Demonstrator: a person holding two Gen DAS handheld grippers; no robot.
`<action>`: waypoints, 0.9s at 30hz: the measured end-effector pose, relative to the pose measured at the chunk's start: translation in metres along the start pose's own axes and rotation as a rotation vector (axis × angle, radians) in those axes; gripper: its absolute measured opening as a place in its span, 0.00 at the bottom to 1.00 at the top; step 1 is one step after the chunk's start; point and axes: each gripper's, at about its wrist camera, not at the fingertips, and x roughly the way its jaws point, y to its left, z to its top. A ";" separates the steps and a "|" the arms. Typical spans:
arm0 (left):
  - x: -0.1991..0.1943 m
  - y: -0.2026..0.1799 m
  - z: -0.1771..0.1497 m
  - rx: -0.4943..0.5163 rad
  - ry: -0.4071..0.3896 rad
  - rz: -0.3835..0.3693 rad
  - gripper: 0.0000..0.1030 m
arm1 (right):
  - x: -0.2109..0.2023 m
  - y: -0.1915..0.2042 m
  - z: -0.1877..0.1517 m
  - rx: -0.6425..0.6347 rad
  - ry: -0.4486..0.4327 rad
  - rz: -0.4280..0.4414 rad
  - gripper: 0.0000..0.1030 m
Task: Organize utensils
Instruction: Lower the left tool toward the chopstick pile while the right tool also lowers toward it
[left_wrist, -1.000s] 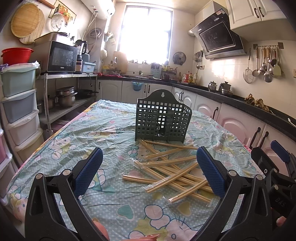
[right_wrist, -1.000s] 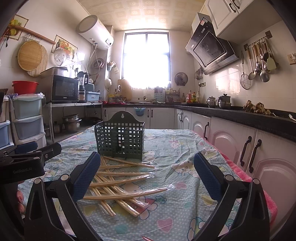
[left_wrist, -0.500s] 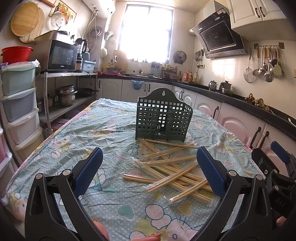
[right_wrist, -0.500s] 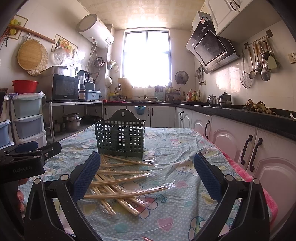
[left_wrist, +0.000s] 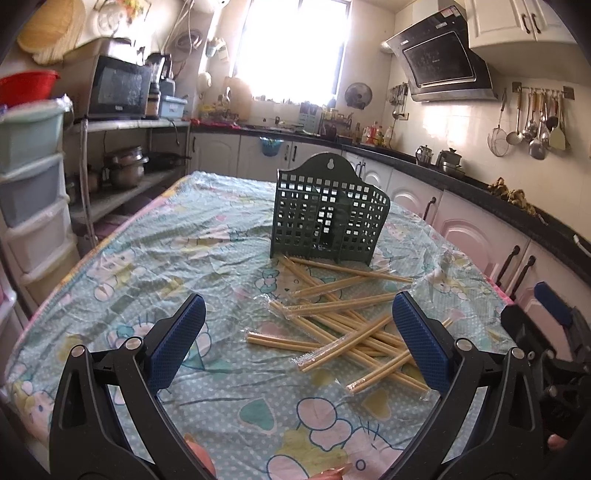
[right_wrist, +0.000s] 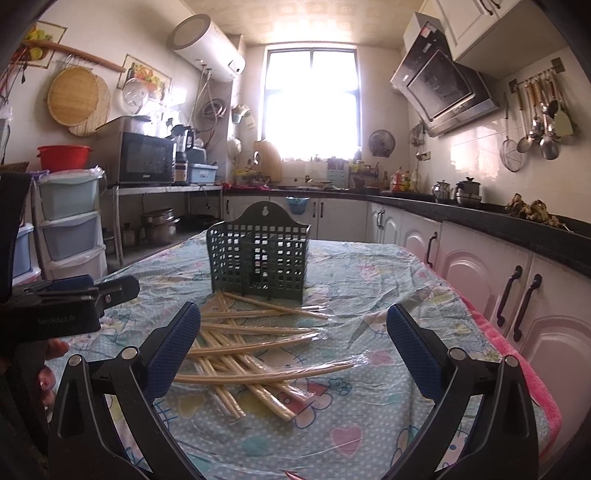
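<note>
Nearest the cameras, the left gripper (left_wrist: 295, 343) and the right gripper (right_wrist: 293, 347) are held low over the desk (left_wrist: 155, 258), which is covered in a pale blue cartoon-print plastic cloth. The jaws of both are spread wide and nothing is held between them.

Just beyond the fingertips, a loose heap of pale wooden chopsticks in clear plastic sleeves (left_wrist: 343, 321) is seen lying flat on the cloth. No common direction is kept: most long axes are laid roughly crosswise to the left view, tilted a little either way, while several are crossed beneath them on a diagonal running away toward the holder (the far tips of a few reach its foot, though contact cannot be judged).

Behind the heap, the dark green perforated plastic utensil holder (left_wrist: 327, 218) is stood upright near the middle of the desk, and no chopsticks are seen rising from it. The task is therefore judged barely begun: every sleeved pair is left to be lifted, turned upright and dropped in.
</note>
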 end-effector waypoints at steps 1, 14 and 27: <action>0.001 0.003 0.001 -0.008 0.008 -0.006 0.91 | 0.001 0.001 0.000 -0.006 0.005 0.008 0.95; 0.017 0.044 0.025 -0.109 0.065 0.071 0.91 | 0.028 0.003 0.019 -0.019 0.083 0.068 0.95; 0.040 0.065 0.041 -0.136 0.163 0.006 0.90 | 0.085 -0.017 0.049 -0.035 0.179 0.098 0.95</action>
